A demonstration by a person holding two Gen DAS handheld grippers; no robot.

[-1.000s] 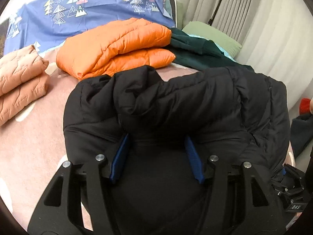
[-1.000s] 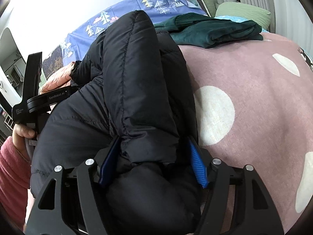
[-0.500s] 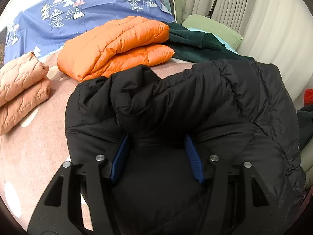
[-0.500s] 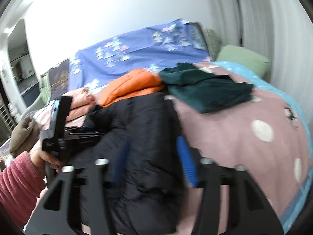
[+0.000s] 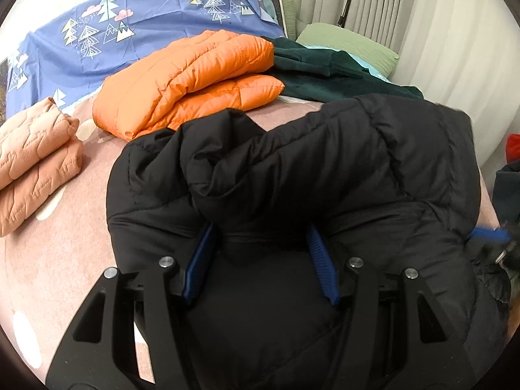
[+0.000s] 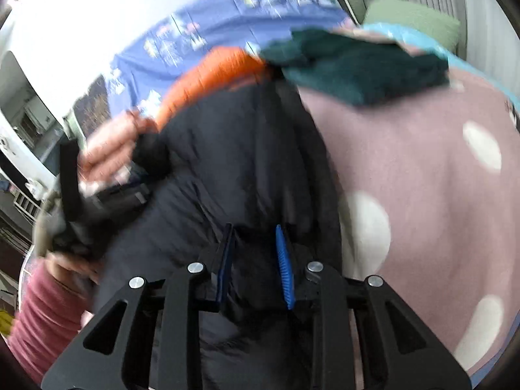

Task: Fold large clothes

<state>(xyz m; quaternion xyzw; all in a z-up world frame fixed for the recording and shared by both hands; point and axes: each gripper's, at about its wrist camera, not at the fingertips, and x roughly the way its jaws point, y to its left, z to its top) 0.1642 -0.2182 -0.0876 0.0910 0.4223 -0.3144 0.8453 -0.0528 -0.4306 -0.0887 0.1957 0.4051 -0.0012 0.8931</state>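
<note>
On the pink bed, both claws, left and right, pinch the black jacket (long axis crosswise).

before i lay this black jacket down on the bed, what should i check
1. Left hand-held gripper has the black puffer jacket bunched between its fingers: ok.
2. Right hand-held gripper closed narrowly on a fold of the jacket: ok.
3. Jacket folded evenly, edges matched: cannot tell, the fabric is bunched and the right wrist view is blurred.
4. Bare pink dotted bedspread beside the jacket to set it down: ok.
5. Clear of the folded orange jacket and peach quilted jacket: ok in the left wrist view.
6. Clear of the dark green garment: cannot tell; the black jacket overlaps it.
</note>
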